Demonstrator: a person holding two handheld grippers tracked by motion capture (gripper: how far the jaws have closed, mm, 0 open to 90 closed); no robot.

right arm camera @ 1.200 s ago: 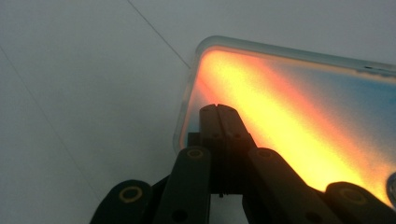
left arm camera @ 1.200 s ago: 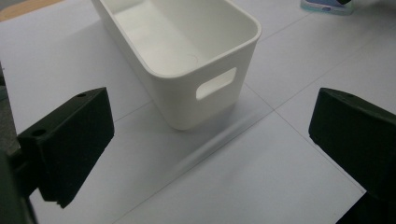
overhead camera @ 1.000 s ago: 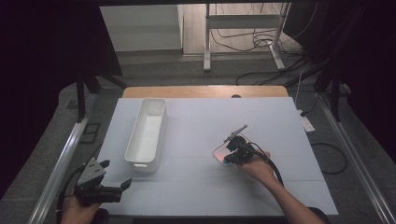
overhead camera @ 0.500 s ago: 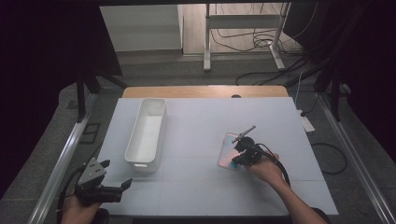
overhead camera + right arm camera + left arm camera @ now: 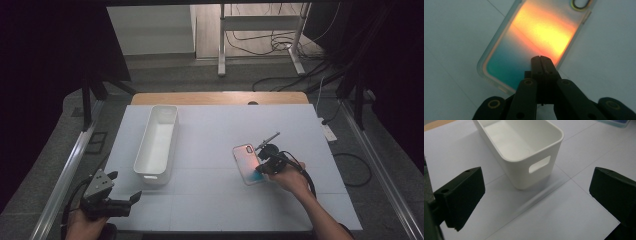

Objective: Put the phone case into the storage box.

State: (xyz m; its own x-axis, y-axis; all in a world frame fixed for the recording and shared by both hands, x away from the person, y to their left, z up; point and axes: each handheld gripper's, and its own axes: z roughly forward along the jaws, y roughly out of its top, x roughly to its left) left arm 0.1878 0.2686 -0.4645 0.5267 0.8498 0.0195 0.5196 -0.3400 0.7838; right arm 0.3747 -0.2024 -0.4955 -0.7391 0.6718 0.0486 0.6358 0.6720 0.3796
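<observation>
The right gripper point(image 5: 541, 58) was found with its jaws pressed together, tips meeting over the phone case point(image 5: 534, 40); nothing was seen pinched between them. In the high view the right gripper point(image 5: 263, 165) was set at the case's right long edge, and whether the tips actually touched the case could not be told. The phone case point(image 5: 247, 163), an iridescent orange-to-teal shell, was recorded lying flat on the tabletop point(image 5: 210, 205), right of centre and nearer the front edge than the back.

The left gripper point(image 5: 120, 200) was noted at the front left corner of the tabletop, its jaws spread wide with nothing between them, facing the near end of the white bin point(image 5: 524, 152).

It is judged that the work was at an early stage: the case had not been lifted, and the white bin point(image 5: 157, 145), standing left of centre and well apart from the case, was seen empty. If the bin was the intended destination, grasping, carrying and placing all remained.

No obstruction was observed on the surface between case and bin. A flat case offers little edge to closed jaws; this is assessed as the main difficulty.
</observation>
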